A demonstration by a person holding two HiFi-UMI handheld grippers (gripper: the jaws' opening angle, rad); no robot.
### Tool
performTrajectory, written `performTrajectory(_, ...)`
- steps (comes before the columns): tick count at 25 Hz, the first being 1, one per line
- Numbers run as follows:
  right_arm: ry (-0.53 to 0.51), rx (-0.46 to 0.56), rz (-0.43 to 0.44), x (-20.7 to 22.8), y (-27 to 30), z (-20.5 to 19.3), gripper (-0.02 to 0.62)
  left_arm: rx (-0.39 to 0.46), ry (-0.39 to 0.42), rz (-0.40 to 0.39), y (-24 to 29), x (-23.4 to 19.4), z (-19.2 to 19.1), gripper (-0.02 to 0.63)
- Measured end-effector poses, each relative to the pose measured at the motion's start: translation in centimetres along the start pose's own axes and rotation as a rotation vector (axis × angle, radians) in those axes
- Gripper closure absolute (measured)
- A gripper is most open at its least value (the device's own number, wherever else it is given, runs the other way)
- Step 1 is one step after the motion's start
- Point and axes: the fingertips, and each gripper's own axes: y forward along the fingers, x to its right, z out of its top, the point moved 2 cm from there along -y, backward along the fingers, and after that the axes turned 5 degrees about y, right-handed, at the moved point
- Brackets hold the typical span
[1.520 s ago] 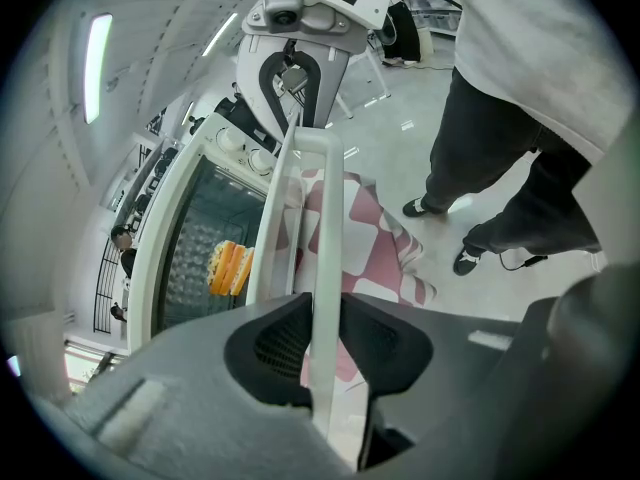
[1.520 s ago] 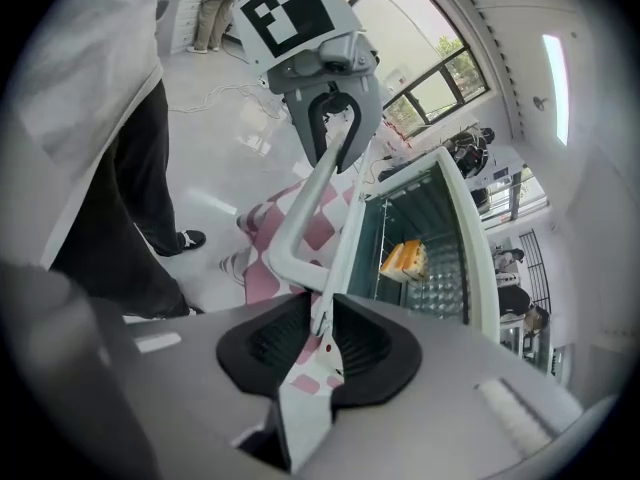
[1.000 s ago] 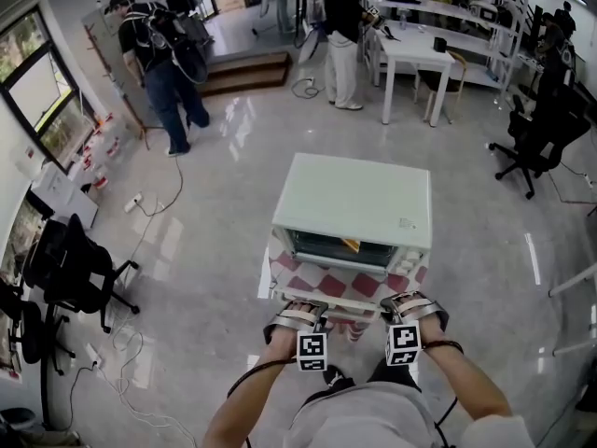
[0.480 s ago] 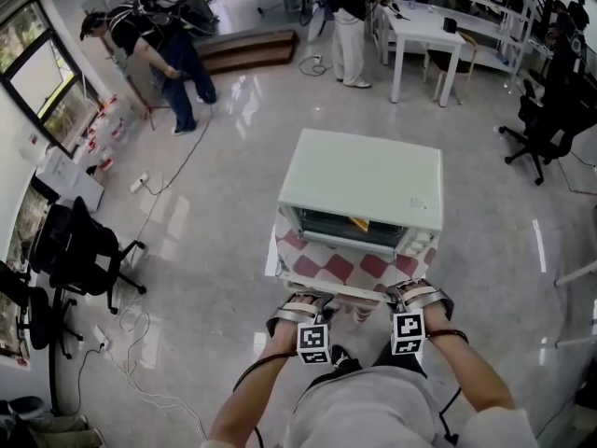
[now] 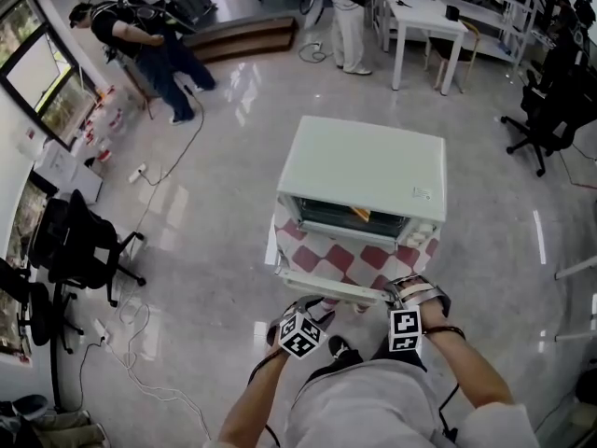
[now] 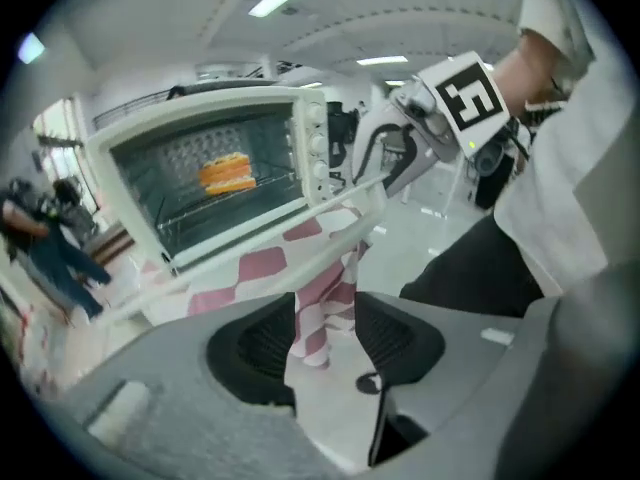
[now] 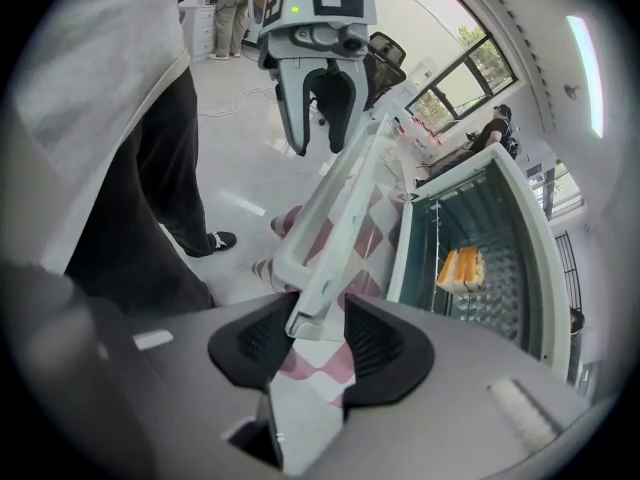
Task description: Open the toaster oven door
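Observation:
The white toaster oven (image 5: 364, 166) stands on a small table under a red-and-white checked cloth (image 5: 368, 255). Its door (image 5: 322, 286) lies folded down towards me, and toast (image 6: 228, 173) sits on the rack inside. My left gripper (image 5: 300, 329) is open and hangs just below the door's white handle bar (image 6: 330, 208); only the hanging cloth shows between its pads. My right gripper (image 5: 408, 314) is at the door's right end. The handle's end (image 7: 320, 288) lies between its fingers (image 7: 375, 343), and its jaws are opening.
A black office chair (image 5: 79, 250) and floor cables (image 5: 140, 343) are to the left. White tables (image 5: 424, 31) and more chairs (image 5: 550, 110) stand at the back right. One person (image 5: 140, 49) bends at the far left, another (image 5: 347, 21) stands at the back.
My left gripper has come off the door handle, dropped back towards me and turned. The right gripper stays at the door's right end.

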Motion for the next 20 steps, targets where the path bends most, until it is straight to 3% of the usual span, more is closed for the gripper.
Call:
performTrajectory(4,-0.028,-0.002,-0.033,-0.3,0.3,0.1,0.449,0.150,-0.358,-0.055,-0.4,-0.5,-0.6,0.428)
performTrajectory(10,-0.021,-0.003,-0.018,-1.2,1.2,0.2,0.434,0.446,-0.758,-0.125,-1.5,-2.3,0.7,0.440)
performTrajectory(14,-0.021,-0.008,0.002,-1.8,1.7,0.3,0.416,0.580,-1.013,-0.144,-1.5,-3.6,0.1,0.440)
performTrajectory(17,-0.027,-0.012,0.014,-2.3,2.1,0.3,0.407,0.638,-1.130,-0.150,-1.3,-4.0,-0.6,0.440)
performTrajectory(20,-0.034,-0.012,0.021,-2.5,2.6,0.4,0.396,0.635,-1.161,-0.154,-0.8,-3.9,-0.6,0.442)
